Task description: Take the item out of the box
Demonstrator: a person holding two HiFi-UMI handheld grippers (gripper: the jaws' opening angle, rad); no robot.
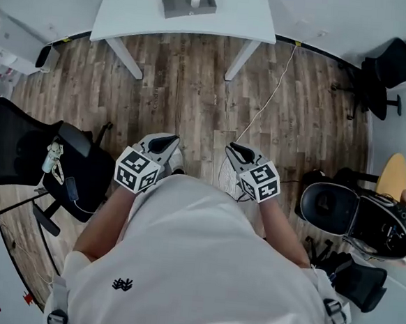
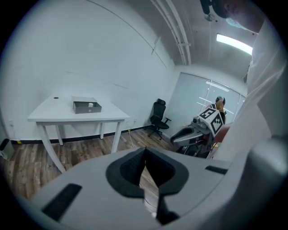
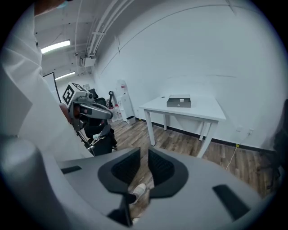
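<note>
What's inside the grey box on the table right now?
One small white item shows inside the box, near its middle. From this distance its shape is unclear, and the walls may hide anything lower down.

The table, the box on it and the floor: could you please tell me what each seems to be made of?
Table: smooth matt white, probably painted or laminated board; no grain shows.
Box: dull grey with thin straight walls, perhaps cardboard or plastic; too small to tell.
Floor: brown planks with visible grain and joints, wood or wood-look laminate.
</note>
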